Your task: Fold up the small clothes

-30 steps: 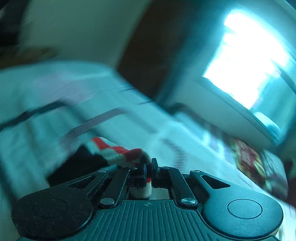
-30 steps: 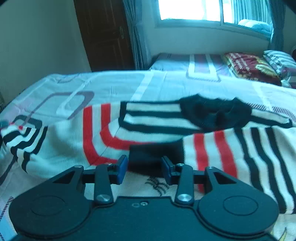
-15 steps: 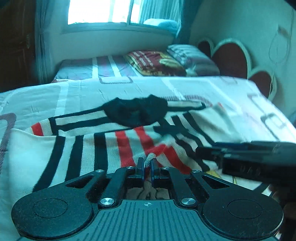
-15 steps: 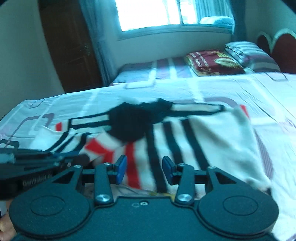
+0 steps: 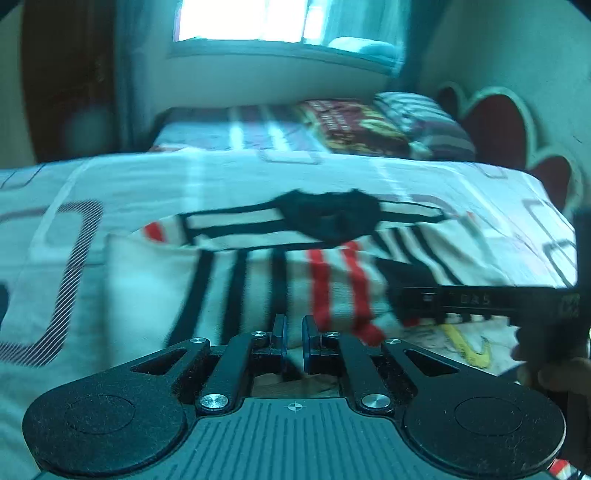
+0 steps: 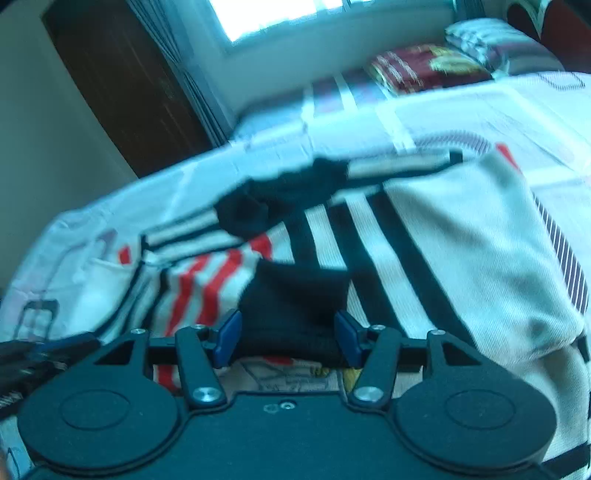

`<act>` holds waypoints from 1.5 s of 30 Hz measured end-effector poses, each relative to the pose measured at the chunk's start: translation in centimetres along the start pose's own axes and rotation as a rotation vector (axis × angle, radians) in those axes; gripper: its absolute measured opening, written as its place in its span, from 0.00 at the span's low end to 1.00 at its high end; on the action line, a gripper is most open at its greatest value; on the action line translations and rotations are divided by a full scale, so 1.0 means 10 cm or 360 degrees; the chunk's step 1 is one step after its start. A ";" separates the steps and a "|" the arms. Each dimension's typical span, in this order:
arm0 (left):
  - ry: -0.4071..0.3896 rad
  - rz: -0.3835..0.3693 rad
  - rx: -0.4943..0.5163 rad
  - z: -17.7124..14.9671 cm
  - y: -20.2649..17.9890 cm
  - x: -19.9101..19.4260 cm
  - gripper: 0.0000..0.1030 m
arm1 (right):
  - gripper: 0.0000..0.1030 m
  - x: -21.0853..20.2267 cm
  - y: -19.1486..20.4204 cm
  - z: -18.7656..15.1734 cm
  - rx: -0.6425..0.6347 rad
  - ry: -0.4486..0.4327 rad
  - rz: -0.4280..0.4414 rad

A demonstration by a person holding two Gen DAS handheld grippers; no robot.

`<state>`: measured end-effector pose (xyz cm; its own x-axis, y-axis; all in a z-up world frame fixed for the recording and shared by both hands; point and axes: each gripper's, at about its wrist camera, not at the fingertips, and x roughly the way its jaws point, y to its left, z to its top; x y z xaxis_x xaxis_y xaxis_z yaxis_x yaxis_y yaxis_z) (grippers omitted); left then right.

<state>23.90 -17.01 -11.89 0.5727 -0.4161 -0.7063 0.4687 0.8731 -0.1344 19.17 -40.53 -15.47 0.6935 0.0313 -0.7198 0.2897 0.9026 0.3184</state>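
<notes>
A white sweater with black and red stripes and a black collar is lying partly folded on the patterned bedsheet. The left gripper is standing slightly parted, gripping nothing; the right gripper is spreading wide around a black cuff.

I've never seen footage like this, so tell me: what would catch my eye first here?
Most striking is the striped sweater, white with black and red bands, spread across the bed. In the right camera view, the right gripper hovers wide open at its black cuff. A bright window glows behind.
</notes>
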 end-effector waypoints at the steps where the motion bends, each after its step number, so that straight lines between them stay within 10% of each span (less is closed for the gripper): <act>1: 0.0008 0.0022 -0.0028 -0.01 0.08 0.01 0.06 | 0.54 0.02 0.01 0.00 -0.0011 -0.0012 -0.0041; 5: 0.0012 0.0153 -0.0106 -0.02 0.36 0.13 0.06 | 0.49 0.10 0.05 -0.02 -0.0049 -0.0024 -0.0044; 7: 0.0042 0.0188 -0.0188 -0.03 0.50 0.22 0.06 | 0.15 0.09 0.07 -0.02 -0.0072 -0.0030 0.0020; 8: 0.0053 0.0200 -0.0218 -0.04 0.56 0.26 0.07 | 0.14 0.08 0.07 0.00 -0.0067 -0.0027 0.0045; 18: 0.0025 0.0263 -0.0317 0.06 0.72 0.45 0.07 | 0.12 -0.45 0.18 0.22 -0.0319 -0.0379 -0.0098; 29: 0.0099 0.0238 -0.0340 0.05 0.70 0.65 0.07 | 0.12 -0.21 -0.38 -0.06 -0.0151 -0.0223 -0.0447; 40: 0.0127 0.0260 -0.0466 0.33 1.00 1.02 0.07 | 0.43 -0.09 -0.59 -0.01 0.0035 -0.0051 -0.0219; 45: 0.0073 0.0280 -0.0480 0.40 1.01 1.14 0.07 | 0.15 -0.07 -0.51 0.00 -0.0006 -0.0079 -0.0218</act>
<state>37.84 -13.95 -18.56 0.5932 -0.2465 -0.7664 0.1417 0.9691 -0.2020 17.16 -45.16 -16.59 0.6794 -0.1136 -0.7249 0.3816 0.8985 0.2170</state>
